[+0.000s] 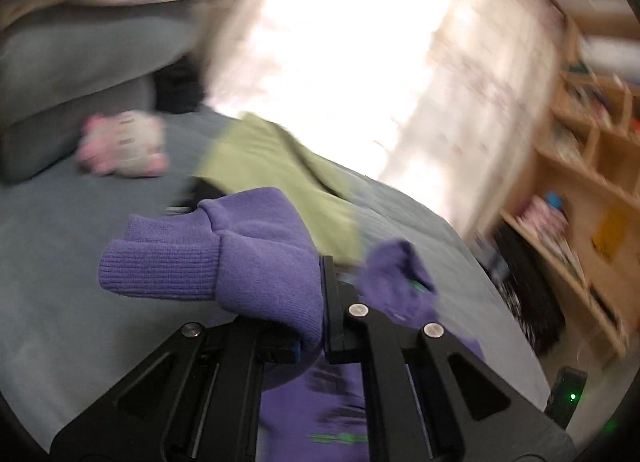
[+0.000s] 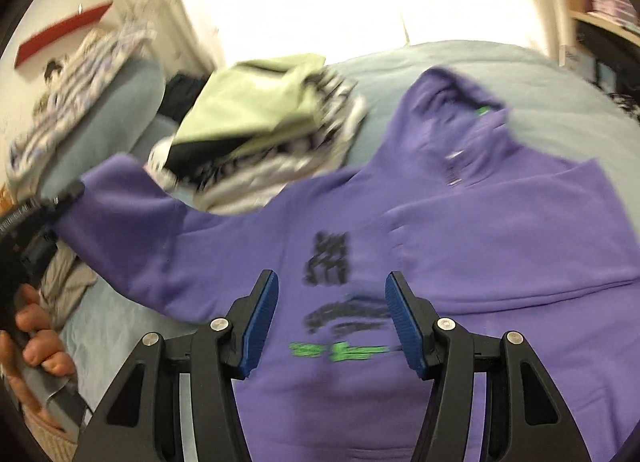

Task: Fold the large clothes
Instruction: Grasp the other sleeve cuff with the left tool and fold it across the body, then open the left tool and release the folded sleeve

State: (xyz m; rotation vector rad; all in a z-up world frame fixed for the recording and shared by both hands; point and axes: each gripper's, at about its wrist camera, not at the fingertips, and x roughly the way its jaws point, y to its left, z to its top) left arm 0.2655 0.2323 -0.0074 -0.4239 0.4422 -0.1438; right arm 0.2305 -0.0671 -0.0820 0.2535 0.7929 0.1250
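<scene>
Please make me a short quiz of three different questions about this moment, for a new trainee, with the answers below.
1. True or false: the right gripper is shut on the hoodie.
2. Which part of the hoodie does the left gripper hold? A) hood B) sleeve cuff C) bottom hem
3. Fill in: the top garment on the pile beside the hoodie is light ____.

Key: 1. False, its jaws stand open above the chest print. 2. B. 3. Green.
</scene>
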